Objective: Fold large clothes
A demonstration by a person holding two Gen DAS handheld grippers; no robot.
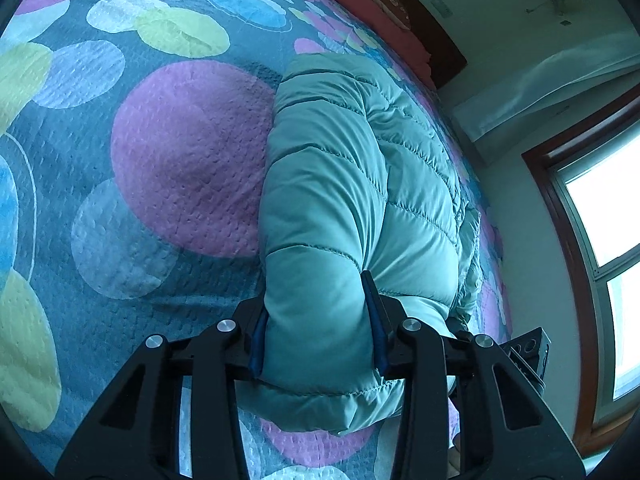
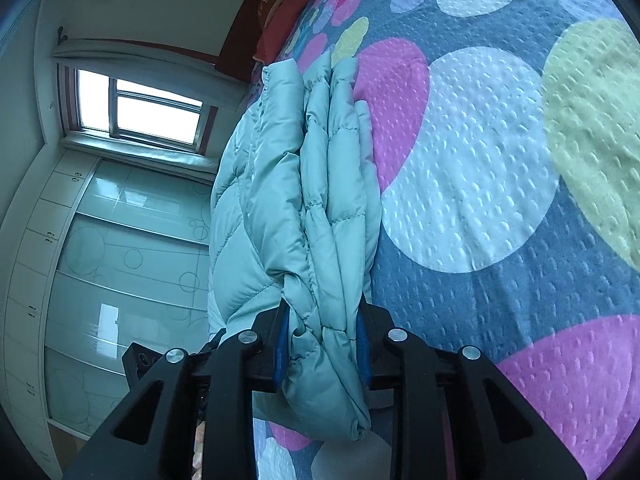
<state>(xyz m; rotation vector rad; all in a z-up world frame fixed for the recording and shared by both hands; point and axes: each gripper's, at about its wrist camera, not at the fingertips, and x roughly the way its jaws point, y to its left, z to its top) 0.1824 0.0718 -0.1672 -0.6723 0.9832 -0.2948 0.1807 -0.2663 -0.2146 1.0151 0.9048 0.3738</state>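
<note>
Black angular fingers [image 1: 378,320], blue pads [image 2: 362,344], silver round screws [image 1: 226,325].

Open bedspread on one side, wall and wardrobe on the other

The bedspread [image 1: 120,208] lies bare and flat to one side of the puffer jacket [image 1: 352,184], giving wide room to pass there; the jacket's bulk fills the bed's edge strip, with the left gripper [image 1: 318,324] and right gripper [image 2: 322,344] each clamped on it, pillows [image 1: 384,4] at the head, and window [image 2: 140,108] and wardrobe [image 2: 120,240] beyond the edge
</note>
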